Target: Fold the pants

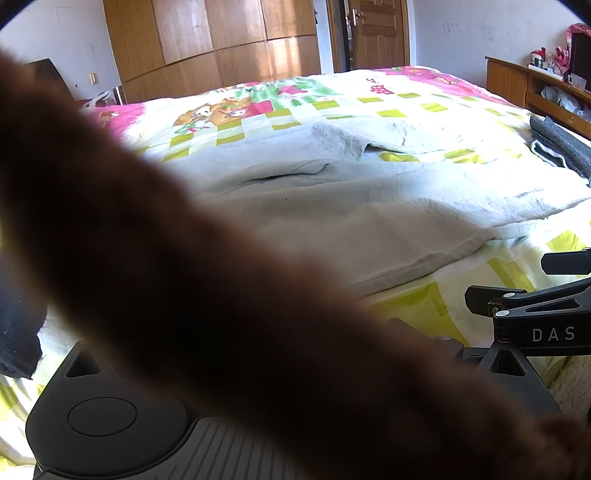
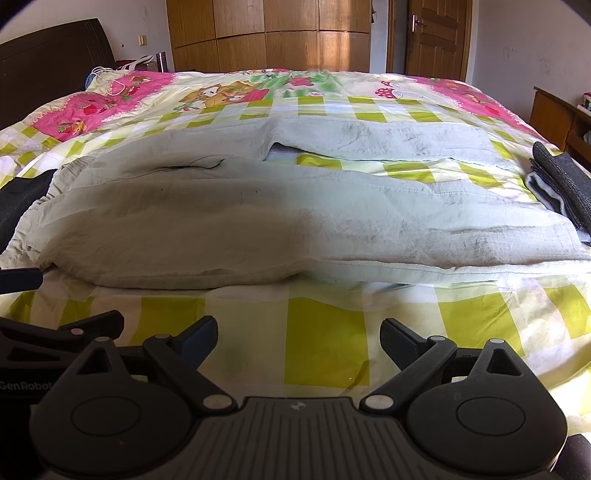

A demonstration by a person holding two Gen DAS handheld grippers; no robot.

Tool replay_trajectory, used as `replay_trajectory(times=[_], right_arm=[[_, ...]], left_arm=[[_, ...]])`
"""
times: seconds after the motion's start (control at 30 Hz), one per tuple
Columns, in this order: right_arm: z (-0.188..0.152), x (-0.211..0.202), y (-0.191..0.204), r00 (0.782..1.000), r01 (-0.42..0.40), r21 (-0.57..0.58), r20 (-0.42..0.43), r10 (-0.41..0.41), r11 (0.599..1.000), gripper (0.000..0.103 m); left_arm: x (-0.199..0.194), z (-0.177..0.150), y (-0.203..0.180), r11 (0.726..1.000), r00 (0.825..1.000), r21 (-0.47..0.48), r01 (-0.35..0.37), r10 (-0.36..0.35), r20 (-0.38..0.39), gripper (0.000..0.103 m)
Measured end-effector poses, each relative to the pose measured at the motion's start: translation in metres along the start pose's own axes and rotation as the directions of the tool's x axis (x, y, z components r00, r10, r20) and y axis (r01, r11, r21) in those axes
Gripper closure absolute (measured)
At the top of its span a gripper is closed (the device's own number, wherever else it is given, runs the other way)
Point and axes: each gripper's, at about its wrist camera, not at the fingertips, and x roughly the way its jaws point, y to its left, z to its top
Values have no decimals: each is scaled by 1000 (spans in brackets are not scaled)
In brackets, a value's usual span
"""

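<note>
Pants [image 2: 258, 206]: pale cream, lying flat across the bed [image 2: 325, 350], on the green-and-white checked bedspread. Waist end sits toward the dark headboard [image 2: 51, 48]; the two legs run away from the headboard toward the folded grey cloth [image 2: 561, 184], whose near edge touches or overlaps the leg end. The farther leg [image 2: 388, 138] is parted from the nearer one, with a wedge of bedspread showing between them. Fabric is rumpled, with dark smudges on both legs.

Right hand-held gripper [image 2: 298, 339]: low over the bare bedspread on the side of the pants away from the wardrobe [image 2: 269, 33]. Fingers [image 2: 400, 341] spread wide, nothing between them. It is near the pants' closest hem but apart from it; a strip of checked cloth lies between.

Left hand-held gripper: its base [image 1: 103, 413] is visible in the left wrist view, but a blurred brown shape [image 1: 221, 295] close to the lens covers the fingers, so I cannot tell whether they are spread or pressed together. In the right wrist view part of its black linkage [image 2: 66, 332] shows beside the right hand-held gripper, on the headboard side, also short of the pants. One dark tip [image 2: 20, 280] lies just beside the waist-end hem; contact cannot be judged.

A dark garment [image 2: 22, 199] lies beside the waist on the headboard side.
</note>
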Motion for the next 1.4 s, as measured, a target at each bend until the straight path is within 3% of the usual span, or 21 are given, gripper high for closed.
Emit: replay_trajectory(times=[0.57,1.0,1.23,1.4], right_arm=[[-1,-6,6,999,26,-27,38,-25,999,0],[15,-20,21,993,48,-96,112,-37,994,0],[33,-14,40,992,19,-146,124,-1,989,0],[47,-6,66,990,-45,-206,124,72,978,0]], left_arm=[[-1,1,1,1000,1000,-4,11,-11,3,0],[-14,8,12,999,997,-35,19,-17,70,0],[-12,12,33,994,998,-105,23,-17,53,0],[-14,17,53,995,998,-96,-4,10,60,0]])
